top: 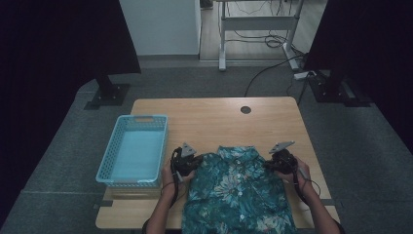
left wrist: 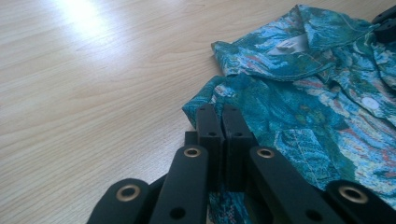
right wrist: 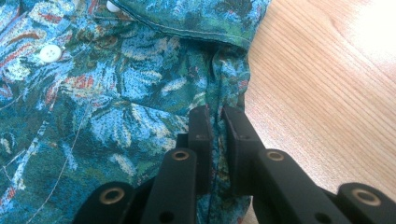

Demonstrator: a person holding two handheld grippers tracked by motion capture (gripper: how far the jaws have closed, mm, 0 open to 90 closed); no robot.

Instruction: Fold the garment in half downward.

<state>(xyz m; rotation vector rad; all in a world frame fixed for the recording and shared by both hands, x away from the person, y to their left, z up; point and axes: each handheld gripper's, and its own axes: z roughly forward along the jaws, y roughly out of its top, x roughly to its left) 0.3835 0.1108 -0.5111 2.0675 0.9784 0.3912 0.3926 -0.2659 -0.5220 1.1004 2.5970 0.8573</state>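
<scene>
Pinching the shirt (top: 238,192) at both shoulders, I hold it with both pairs of jaws closed. My left gripper (left wrist: 223,120) has its jaws pressed together on the fabric edge at one shoulder seam; the two black tips stand almost touching, with cloth bunched beneath them. My right gripper (right wrist: 218,122) has a thin ridge of fabric running up between its jaws, which stand close on either side of it.

Location of the work piece: the shirt lies flat and face up on the near half of the wooden table (top: 209,114), collar (top: 237,152) pointing away from me, hem hanging toward the near edge. A blue basket (top: 111,168) stands just beside it on my left, apart from the fabric.

Fault conditions, in my judgement:
- Right-hand grip is narrow. A single thin fold may slide out under tension if I lift fast.
- Uneven lift. If one hand rises before the other, the cloth skews and the fold line drifts.
- Layer capture. Either grip may hold only the top layer, leaving the back panel dragging.
- Snagging. A button (right wrist: 50,52) near my right jaws could catch.
</scene>
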